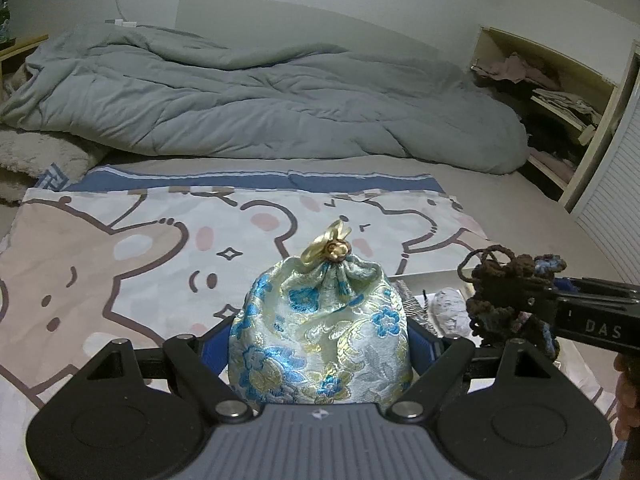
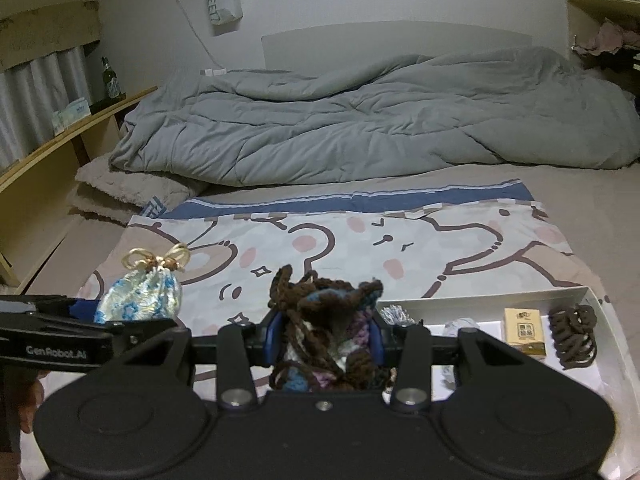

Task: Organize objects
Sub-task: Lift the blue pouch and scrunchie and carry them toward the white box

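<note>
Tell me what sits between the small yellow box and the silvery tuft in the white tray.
In the right wrist view, a crumpled whitish item lies in the white tray between the silvery tuft and the yellow box; the right gripper's linkage partly hides it.

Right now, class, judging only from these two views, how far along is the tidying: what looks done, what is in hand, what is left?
Done: a small yellow box, brown hair ties and some pale wrapped bits already lie in the white tray. In hand: the left gripper clamps the blue floral pouch, and the right gripper clamps the brown crocheted pouch. Left: neither pouch sits in the tray yet.
</note>
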Tool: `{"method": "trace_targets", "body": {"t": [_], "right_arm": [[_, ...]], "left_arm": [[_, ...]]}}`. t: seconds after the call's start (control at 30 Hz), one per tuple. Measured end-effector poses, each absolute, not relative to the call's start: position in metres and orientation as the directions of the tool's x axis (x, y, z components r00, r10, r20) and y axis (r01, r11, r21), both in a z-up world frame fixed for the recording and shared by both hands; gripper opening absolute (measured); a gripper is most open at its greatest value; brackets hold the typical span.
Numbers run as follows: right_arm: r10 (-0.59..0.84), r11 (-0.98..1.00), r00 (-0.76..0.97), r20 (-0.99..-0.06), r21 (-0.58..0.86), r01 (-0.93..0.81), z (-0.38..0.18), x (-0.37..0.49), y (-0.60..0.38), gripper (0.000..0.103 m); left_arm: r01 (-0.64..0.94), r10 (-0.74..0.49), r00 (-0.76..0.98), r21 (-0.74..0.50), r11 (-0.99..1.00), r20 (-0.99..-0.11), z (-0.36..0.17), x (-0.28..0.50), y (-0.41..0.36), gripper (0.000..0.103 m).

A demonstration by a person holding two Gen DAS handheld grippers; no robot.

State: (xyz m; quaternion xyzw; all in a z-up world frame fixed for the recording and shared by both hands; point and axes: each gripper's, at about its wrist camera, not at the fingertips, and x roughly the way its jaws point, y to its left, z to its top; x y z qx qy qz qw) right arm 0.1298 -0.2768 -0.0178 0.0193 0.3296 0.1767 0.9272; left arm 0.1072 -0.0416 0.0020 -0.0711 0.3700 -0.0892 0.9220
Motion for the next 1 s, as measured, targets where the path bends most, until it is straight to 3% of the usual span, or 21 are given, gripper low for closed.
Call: {"method": "trace_targets", "body": {"t": [0.63,1.0], "right_arm": [[0.256,0.965,0.736,-0.626,0.125,-0.230,-0.027,0.117,-0.350,0.043],[0.334,0.939,0.658,-0.675,0.297,-0.172,-0.063,0.131,-0.402,0.043]], "left_arm": [[0.256,-0.373,0.654,-0.271,0.928,-0.659,-0.013,0.112,-0.124,0.085],[0.254,-0.546,0.535,-0.493,0.832,-0.645,-0.048,0.125,-0.150,0.085]]}}
